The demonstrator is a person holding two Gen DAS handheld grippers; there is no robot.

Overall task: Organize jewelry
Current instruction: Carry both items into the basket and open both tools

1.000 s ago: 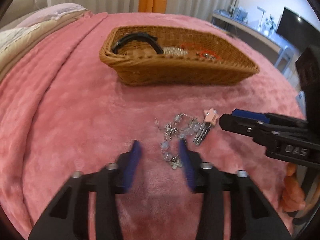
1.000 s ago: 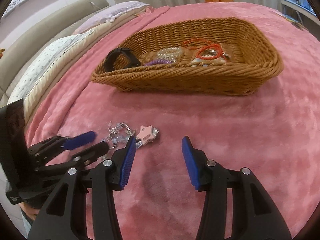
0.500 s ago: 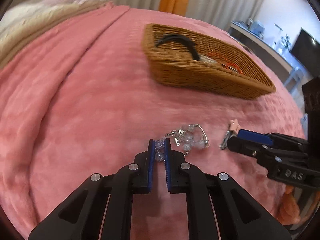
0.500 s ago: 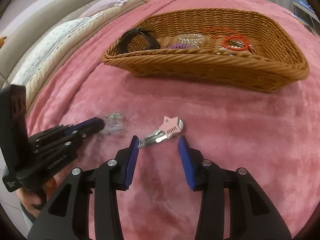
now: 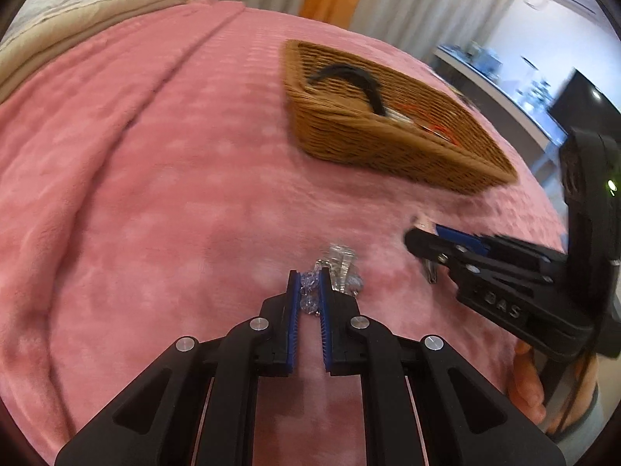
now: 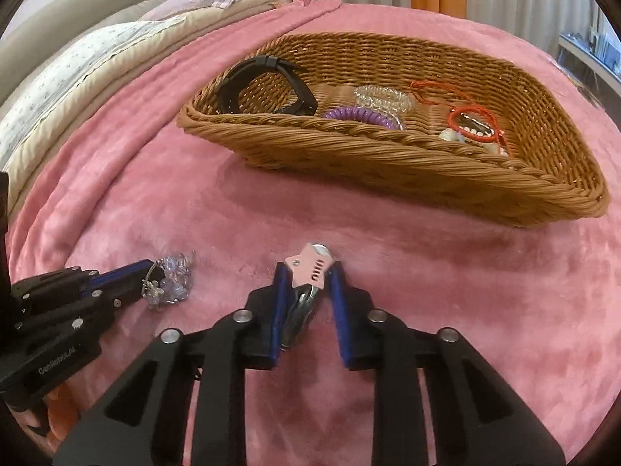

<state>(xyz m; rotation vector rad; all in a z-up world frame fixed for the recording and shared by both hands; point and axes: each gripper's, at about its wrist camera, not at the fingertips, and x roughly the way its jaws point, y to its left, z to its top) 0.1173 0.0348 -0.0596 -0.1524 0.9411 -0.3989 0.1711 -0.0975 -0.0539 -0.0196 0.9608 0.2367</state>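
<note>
My left gripper (image 5: 309, 280) is shut on a clear bead bracelet (image 5: 333, 272) that lies bunched on the pink blanket; it also shows in the right wrist view (image 6: 170, 281). My right gripper (image 6: 308, 277) is closed around a pink and silver hair clip (image 6: 308, 275) on the blanket, its pads touching the clip's pink head. In the left wrist view the right gripper (image 5: 421, 239) comes in from the right, with the clip mostly hidden. The wicker basket (image 6: 388, 163) sits beyond both and is seen in the left wrist view too (image 5: 388, 143).
The basket holds a black watch band (image 6: 264, 85), a purple coil hair tie (image 6: 361, 114), a clear coil tie (image 6: 384, 97) and red cord bracelets (image 6: 473, 124). Pillows (image 6: 77, 62) lie at far left. A desk and a TV (image 5: 582, 105) stand at right.
The left gripper closed on the bead bracelet and dragged it into a bunch. The right gripper advanced to the hair clip and narrowed around it.
</note>
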